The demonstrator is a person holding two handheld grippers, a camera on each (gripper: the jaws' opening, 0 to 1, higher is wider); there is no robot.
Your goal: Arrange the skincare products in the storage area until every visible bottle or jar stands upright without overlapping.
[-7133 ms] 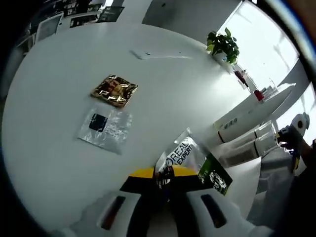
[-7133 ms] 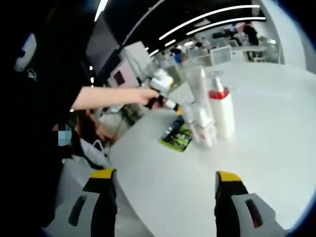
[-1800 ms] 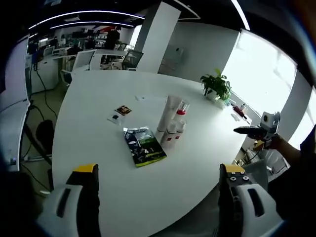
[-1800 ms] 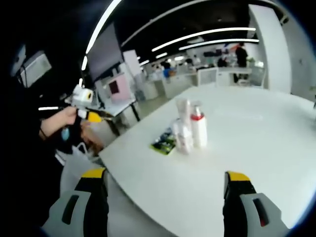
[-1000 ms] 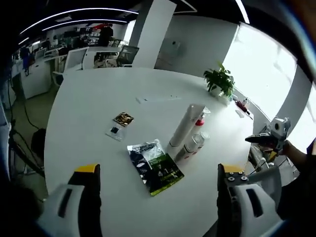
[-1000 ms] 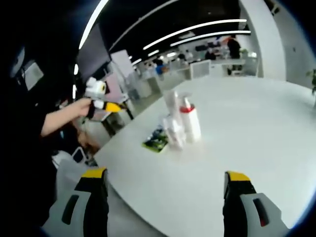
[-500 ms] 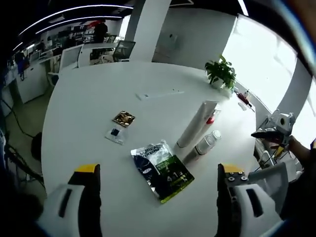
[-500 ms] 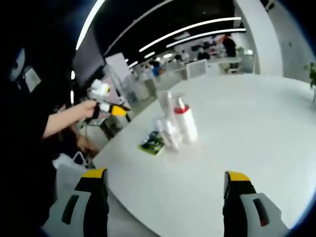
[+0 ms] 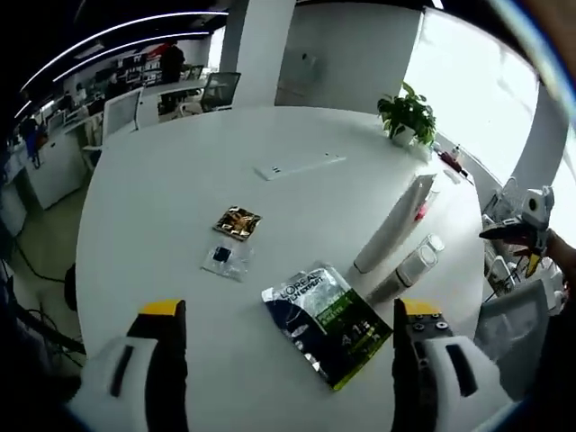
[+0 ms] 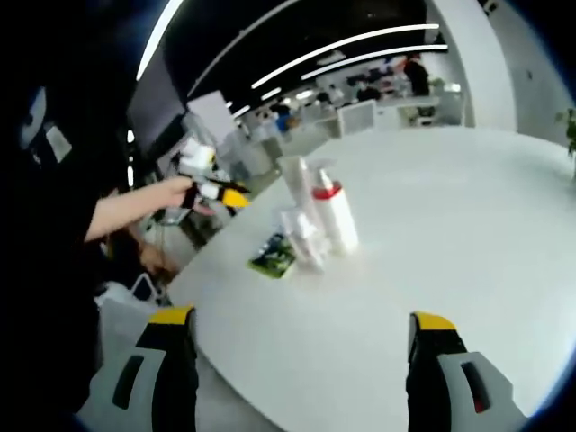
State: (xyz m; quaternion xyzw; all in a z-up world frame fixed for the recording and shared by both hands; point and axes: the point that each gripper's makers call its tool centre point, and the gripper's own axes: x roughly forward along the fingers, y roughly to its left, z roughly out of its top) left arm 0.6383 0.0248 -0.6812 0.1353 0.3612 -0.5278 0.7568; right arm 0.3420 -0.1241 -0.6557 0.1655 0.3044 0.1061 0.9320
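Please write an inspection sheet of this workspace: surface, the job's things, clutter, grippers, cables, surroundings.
Surface: round white table, mostly bare.
Job's things: tall white tube, red-collared pump bottle and small bottle upright, clustered; green sachet lying flat beside them.
Clutter: gold sachet, clear sachet, flat white strip.
Grippers: left gripper open, empty; right gripper open, empty.
Cables: nothing seen.
Surroundings: potted plant, office desks, chairs, bright window.

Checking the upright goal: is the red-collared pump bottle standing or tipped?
Standing. The pump bottle rises base-down from the table, nozzle uppermost.
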